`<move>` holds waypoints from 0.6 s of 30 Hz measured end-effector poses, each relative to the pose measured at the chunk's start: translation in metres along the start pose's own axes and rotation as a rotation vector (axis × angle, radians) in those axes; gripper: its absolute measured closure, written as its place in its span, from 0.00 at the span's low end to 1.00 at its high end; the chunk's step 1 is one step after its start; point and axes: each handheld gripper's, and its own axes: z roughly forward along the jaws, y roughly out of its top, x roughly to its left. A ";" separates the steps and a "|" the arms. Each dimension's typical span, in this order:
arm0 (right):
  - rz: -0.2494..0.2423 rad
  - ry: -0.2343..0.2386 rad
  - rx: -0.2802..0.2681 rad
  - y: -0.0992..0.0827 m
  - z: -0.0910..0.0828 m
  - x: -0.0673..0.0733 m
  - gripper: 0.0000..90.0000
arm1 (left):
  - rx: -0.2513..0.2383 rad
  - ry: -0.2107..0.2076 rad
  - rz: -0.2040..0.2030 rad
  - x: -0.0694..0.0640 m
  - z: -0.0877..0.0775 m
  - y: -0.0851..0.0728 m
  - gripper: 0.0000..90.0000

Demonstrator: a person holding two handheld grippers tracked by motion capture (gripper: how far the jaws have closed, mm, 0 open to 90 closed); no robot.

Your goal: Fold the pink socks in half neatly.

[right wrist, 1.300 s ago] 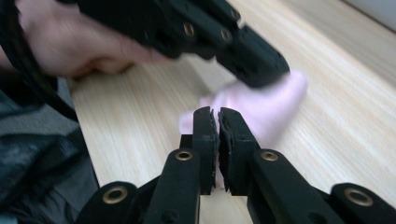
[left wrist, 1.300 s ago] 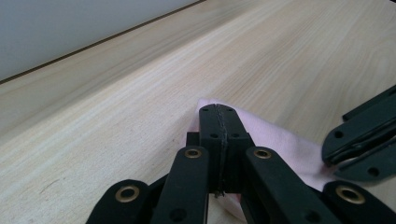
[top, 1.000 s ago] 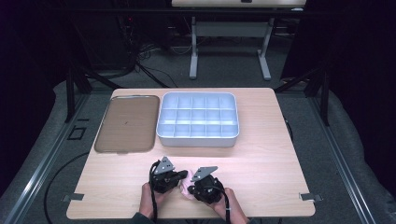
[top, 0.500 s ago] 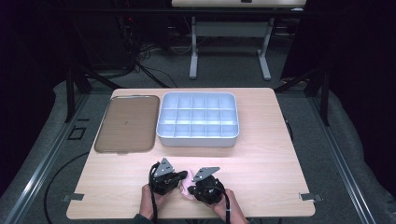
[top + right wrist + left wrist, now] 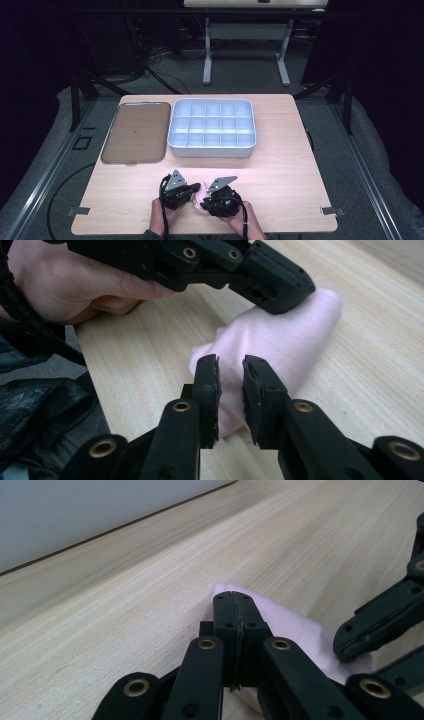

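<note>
Pink, soft fabric: the pink cloth [image 5: 198, 201] lies bunched on the near edge of the wooden table [image 5: 280, 165], between the two grippers and well apart from the white compartment box [image 5: 212, 128] and the brown tray [image 5: 135, 132] at the far side. In the left gripper view the left gripper [image 5: 235, 611] has its jaws pressed fully together over the cloth [image 5: 300, 630]; whether a fold is pinched between them cannot be confirmed, since the seam between the pads looks flush and the fabric sits beneath and beside the tips. In the right gripper view the right gripper [image 5: 230, 371] has just been parting its jaws; a narrow gap stands between the pads, the cloth [image 5: 272, 337] lies directly ahead of and under them, and neither pad presses on it, so it is judged released. Handling assessment: the item appears light, limp and compressible, with no stiffness to carry a push; it will drape and fold on lifting and may drag across the smooth table top. No fragility is expected. Recommended hold: a raised fold or corner at the end of the bundle, pinched deep enough to catch several layers.
</note>
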 end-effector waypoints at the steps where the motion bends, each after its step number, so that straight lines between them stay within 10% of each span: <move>1: 0.005 0.005 -0.007 0.000 0.000 0.000 0.84 | 0.000 0.000 -0.001 0.000 0.000 0.000 1.00; 18: 0.054 -0.012 -0.025 0.020 -0.015 -0.013 0.72 | -0.002 -0.003 -0.014 0.001 0.000 0.000 1.00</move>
